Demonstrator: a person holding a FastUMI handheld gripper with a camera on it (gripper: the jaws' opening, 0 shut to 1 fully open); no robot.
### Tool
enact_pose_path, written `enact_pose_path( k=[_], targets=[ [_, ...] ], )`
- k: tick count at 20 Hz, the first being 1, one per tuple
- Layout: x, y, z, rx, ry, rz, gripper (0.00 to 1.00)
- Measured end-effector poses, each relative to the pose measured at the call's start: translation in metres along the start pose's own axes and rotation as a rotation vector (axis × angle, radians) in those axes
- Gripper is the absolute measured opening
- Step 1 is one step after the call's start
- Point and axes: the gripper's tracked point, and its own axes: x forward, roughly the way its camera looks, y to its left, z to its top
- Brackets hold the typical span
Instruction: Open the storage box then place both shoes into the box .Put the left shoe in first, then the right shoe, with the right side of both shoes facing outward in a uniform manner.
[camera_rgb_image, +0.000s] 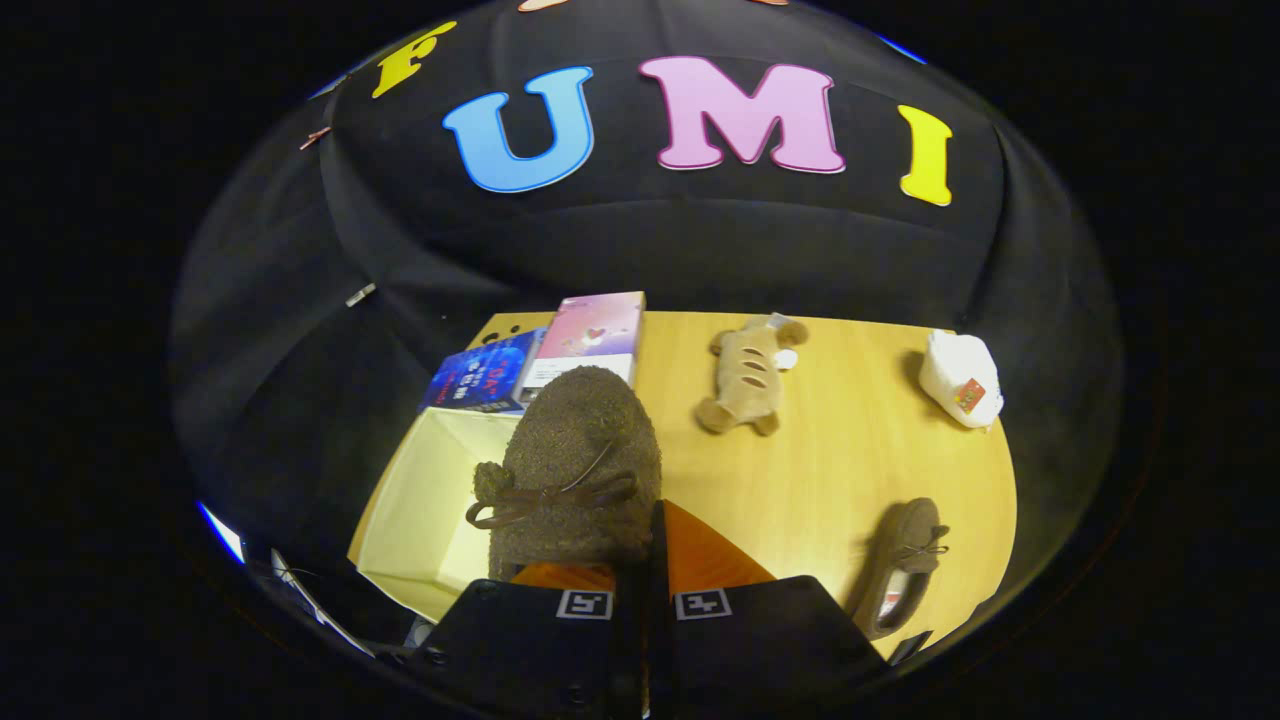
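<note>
My gripper (640, 560) is clamped narrow on a brown fuzzy shoe (580, 470), both fingers pressing near its back end so the toe points away from me toward twelve o'clock. The shoe is a moccasin-style slipper with a nubby, woolly surface and a darker brown lace tied in a bow (545, 497) across the top, the loops hanging off toward nine o'clock.

The held shoe hangs over the right-hand edge of the open storage box (420, 500), which lies at about ten o'clock from my fingers. Its inside is pale yellow, and the part of the interior I can see holds nothing; the shoe covers the rest.

Beyond the box, at eleven to twelve o'clock, two flat packages rest side by side: a blue one (485, 372) and a pink one (592, 335), touching or nearly so.

On the wooden table (830, 470), the second brown shoe (900, 565) lies at three o'clock of my fingers, well apart from the box, toe away from me, its opening showing a lighter lining. A tan plush toy (748, 375) lies at one o'clock, and a white bag with a red label (960, 378) sits at two o'clock near the table's far edge.
</note>
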Motion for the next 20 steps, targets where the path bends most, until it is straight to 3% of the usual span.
enact_pose_path(
  k=[3,8,20],
  targets=[
    [0.016,0.065,0.0,0.017,0.024,0.065,0.08],
    [0.054,0.139,-0.031,-0.011,0.122,0.089,0.08],
    [0.157,0.161,-0.132,0.014,0.429,-0.079,0.08]
  ],
)
